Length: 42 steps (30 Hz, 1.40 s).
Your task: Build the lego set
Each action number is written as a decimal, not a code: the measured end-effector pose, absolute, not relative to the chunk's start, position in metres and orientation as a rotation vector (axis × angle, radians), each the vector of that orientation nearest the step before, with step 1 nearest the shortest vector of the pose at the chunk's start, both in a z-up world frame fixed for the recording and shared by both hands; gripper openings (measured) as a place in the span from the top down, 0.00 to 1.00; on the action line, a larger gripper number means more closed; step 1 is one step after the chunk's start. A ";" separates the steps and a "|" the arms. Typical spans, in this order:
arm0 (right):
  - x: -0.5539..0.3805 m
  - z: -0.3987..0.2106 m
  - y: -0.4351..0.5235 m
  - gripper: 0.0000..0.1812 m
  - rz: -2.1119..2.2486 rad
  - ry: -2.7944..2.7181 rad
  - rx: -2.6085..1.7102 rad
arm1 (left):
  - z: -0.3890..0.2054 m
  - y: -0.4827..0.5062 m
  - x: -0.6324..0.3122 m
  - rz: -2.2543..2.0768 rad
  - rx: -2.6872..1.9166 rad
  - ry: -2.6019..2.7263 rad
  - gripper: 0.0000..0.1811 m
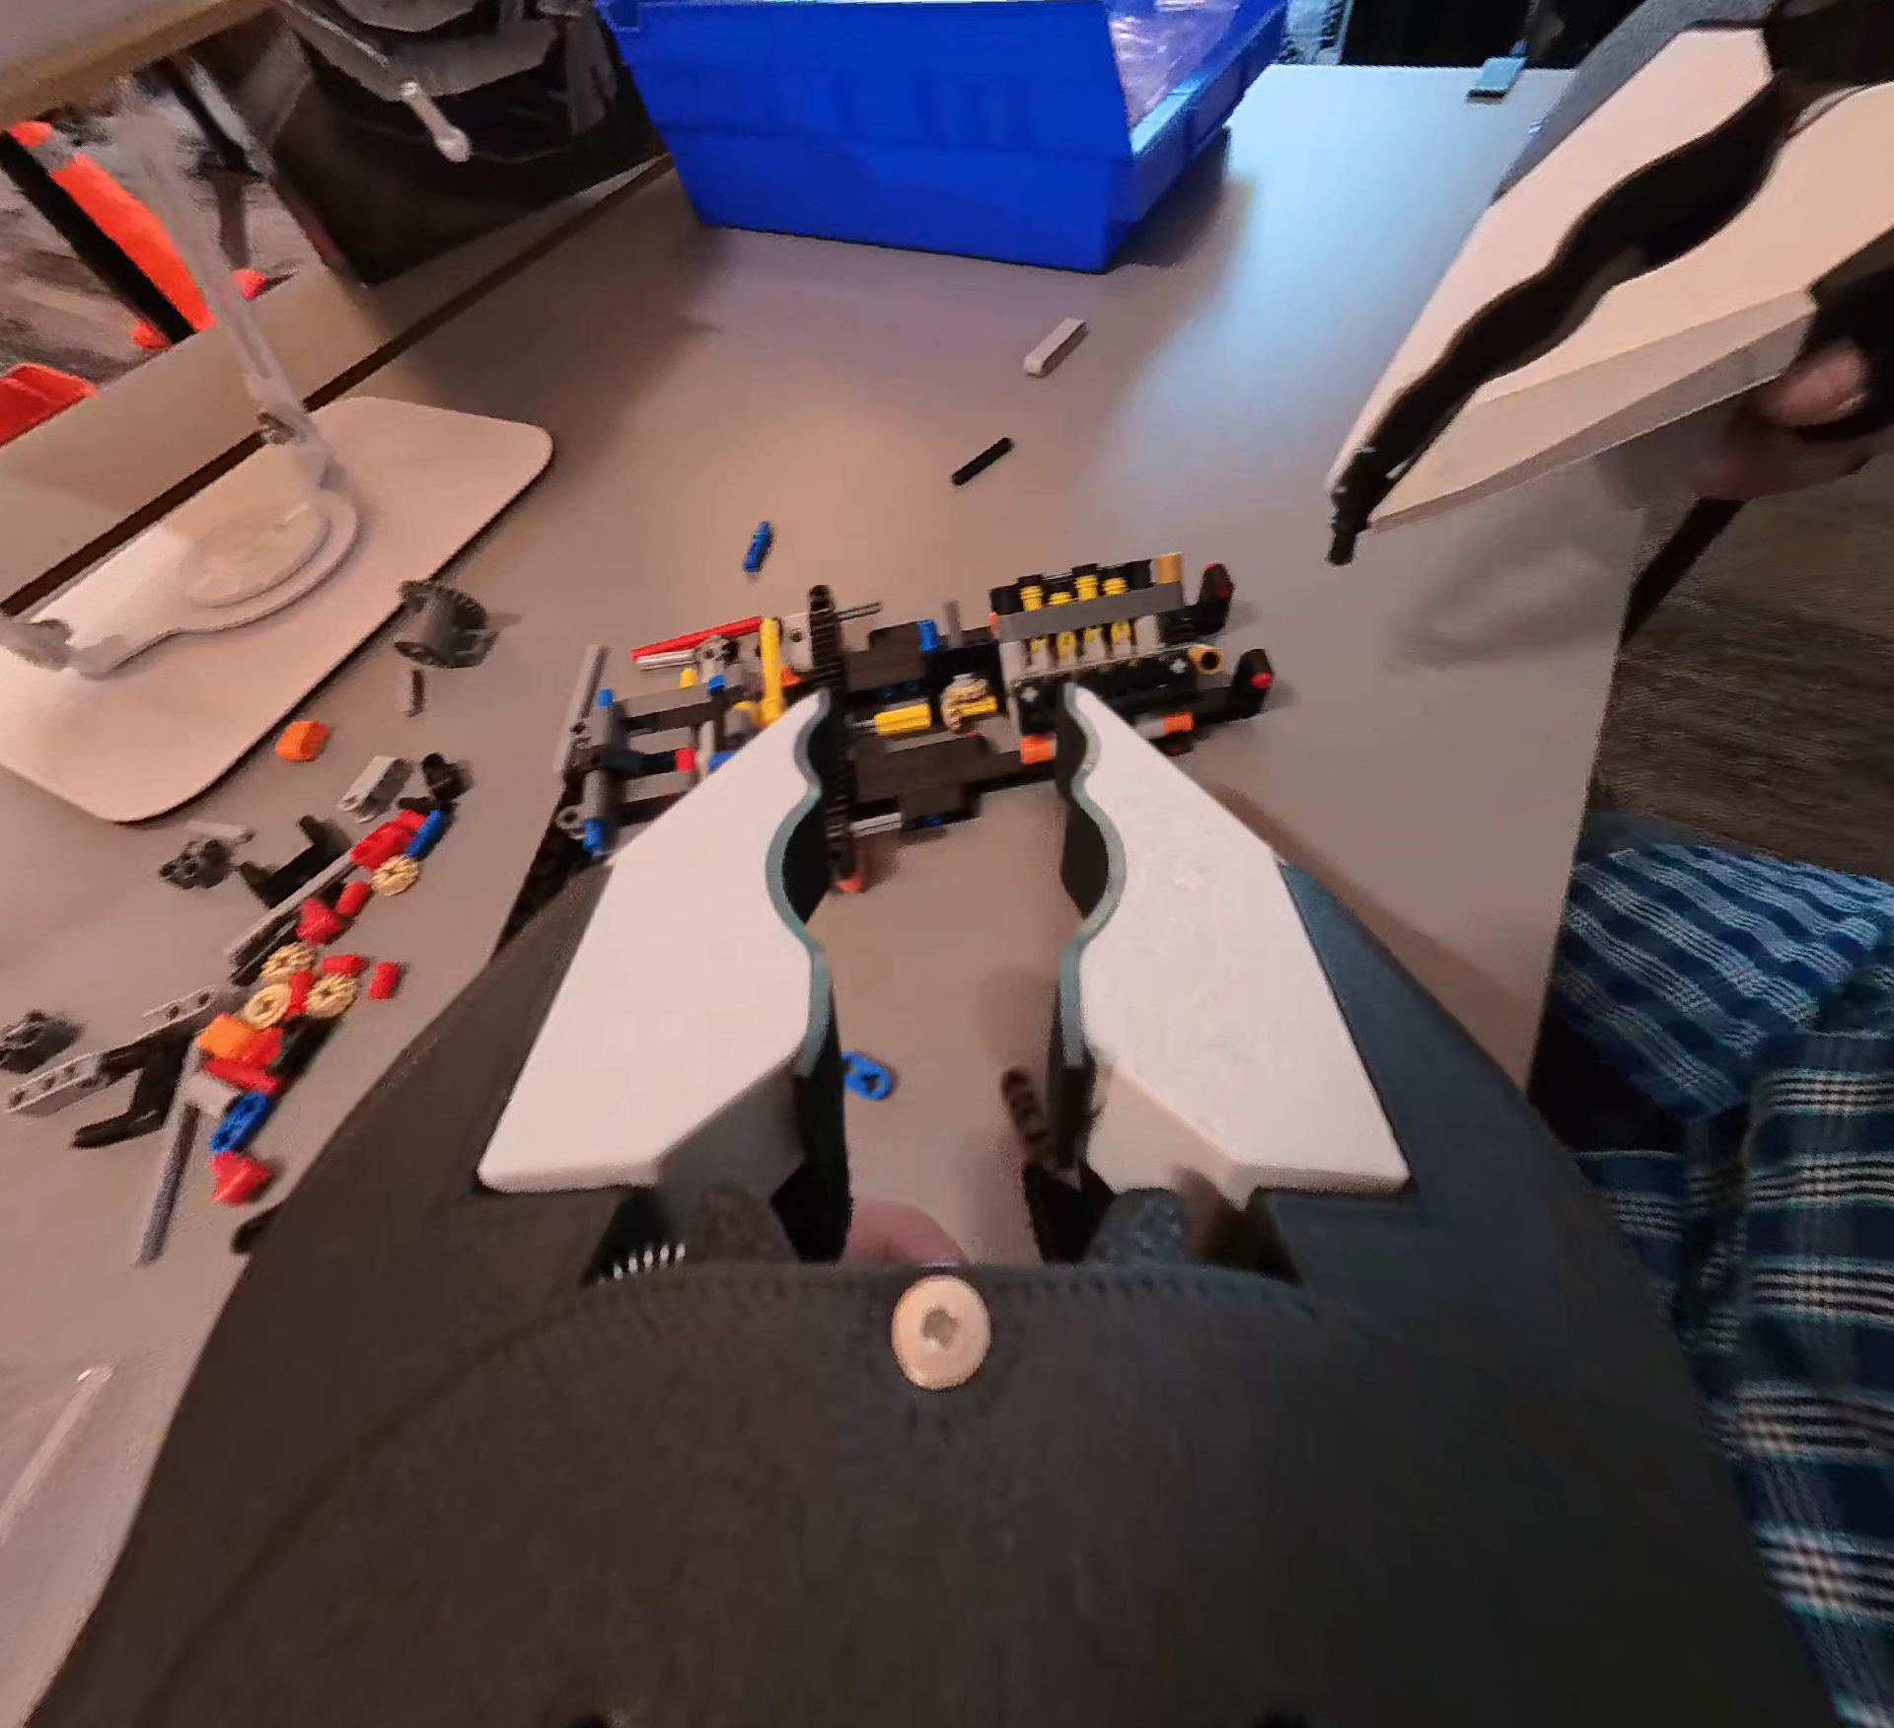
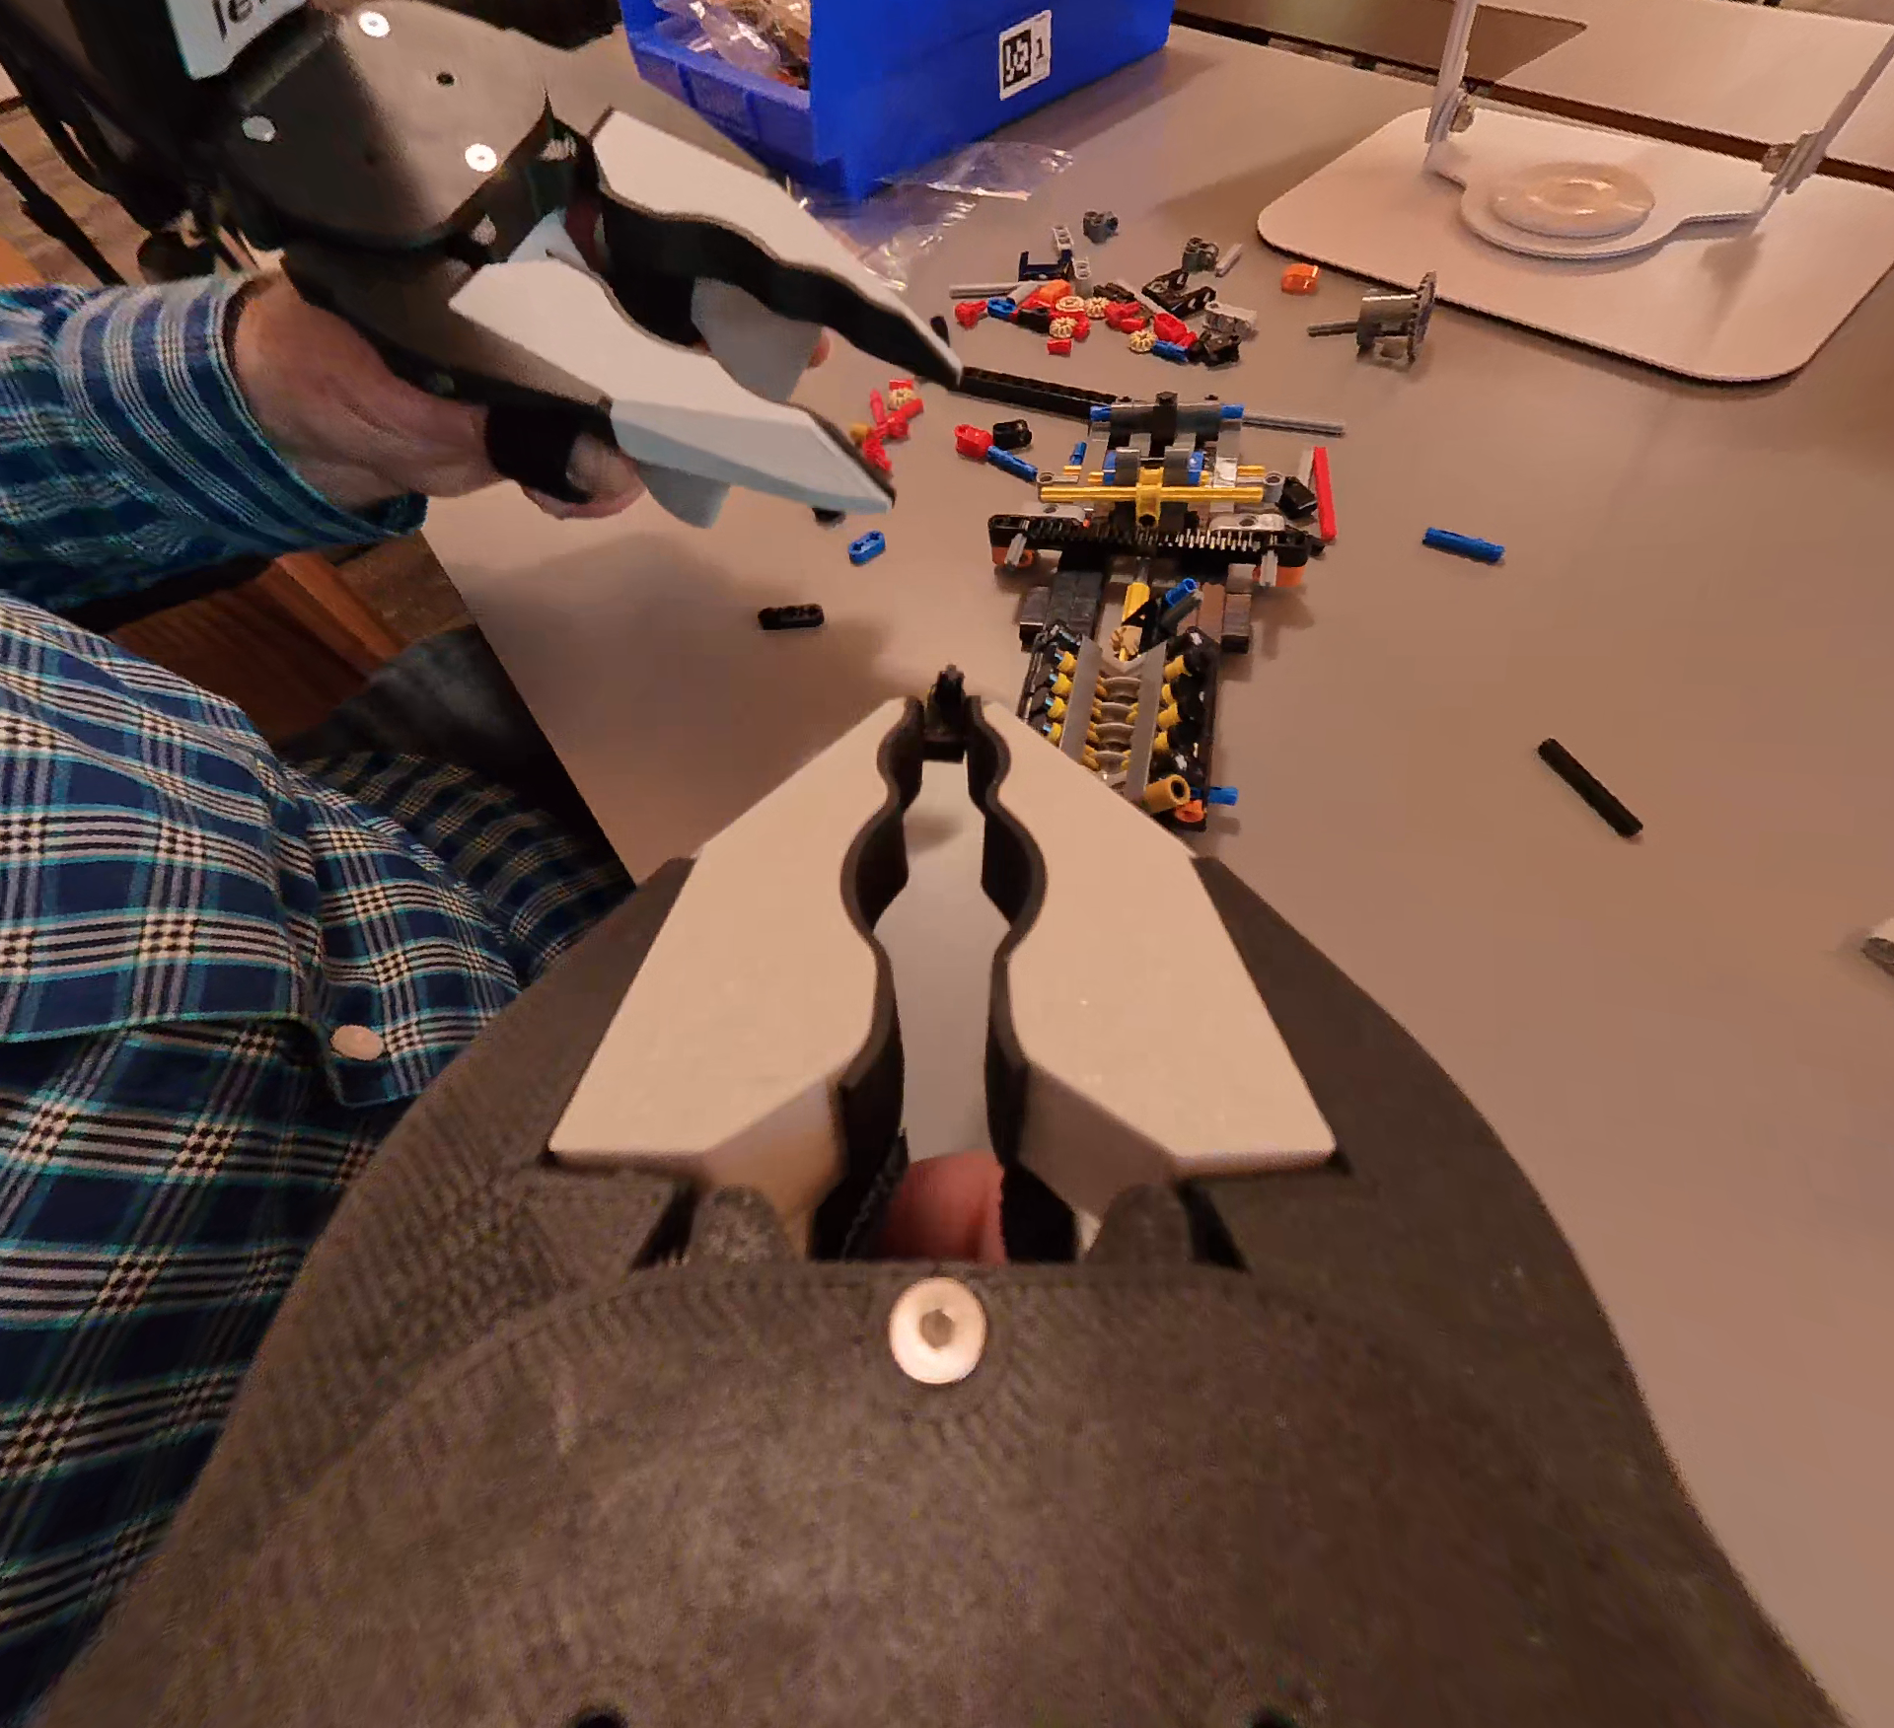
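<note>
The part-built lego chassis (image 1: 922,685) (image 2: 1138,552), black with yellow, blue and grey parts, lies on the grey table. My left gripper (image 1: 943,705) is open and empty, hovering just above the chassis's near side; it also shows in the right wrist view (image 2: 917,429). My right gripper (image 2: 945,716) is shut on a small black pin (image 2: 945,695) at its tips, held above the table near the chassis's engine end. It also shows in the left wrist view (image 1: 1348,511), with the pin (image 1: 1341,541) sticking out below the tips.
A pile of loose parts (image 1: 297,941) (image 2: 1107,306) lies beside a white stand base (image 1: 256,572) (image 2: 1589,244). A blue bin (image 1: 922,121) (image 2: 922,19) stands at the back. A black axle (image 1: 981,460) (image 2: 1589,787), a blue pin (image 1: 756,545) and a blue link (image 2: 867,545) lie loose.
</note>
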State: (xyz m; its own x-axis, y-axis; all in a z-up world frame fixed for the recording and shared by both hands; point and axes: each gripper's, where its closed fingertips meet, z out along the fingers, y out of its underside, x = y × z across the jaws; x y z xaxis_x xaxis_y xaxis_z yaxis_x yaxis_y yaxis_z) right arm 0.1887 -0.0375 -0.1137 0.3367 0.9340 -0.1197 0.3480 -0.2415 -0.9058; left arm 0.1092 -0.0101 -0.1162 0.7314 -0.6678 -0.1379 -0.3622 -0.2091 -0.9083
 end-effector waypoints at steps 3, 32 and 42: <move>0.187 -0.111 -0.038 0.97 0.921 -1.125 -1.761 | -0.117 -0.016 0.121 -0.372 -1.805 0.836 0.78; 0.215 -0.120 -0.007 0.97 0.976 -0.947 -1.814 | -0.141 -0.027 0.152 -0.371 -1.816 0.946 0.78; 0.224 -0.129 0.003 0.97 0.970 -0.914 -1.844 | -0.151 -0.027 0.155 -0.370 -1.845 0.965 0.77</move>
State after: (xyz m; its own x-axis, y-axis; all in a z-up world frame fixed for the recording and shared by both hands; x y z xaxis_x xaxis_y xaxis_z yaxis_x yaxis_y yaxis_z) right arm 0.2238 0.0025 -0.1293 0.4347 0.8613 -0.2631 0.2116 -0.3817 -0.8997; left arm 0.1555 -0.0273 -0.1510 0.6373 -0.7539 -0.1593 -0.4548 -0.2011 -0.8676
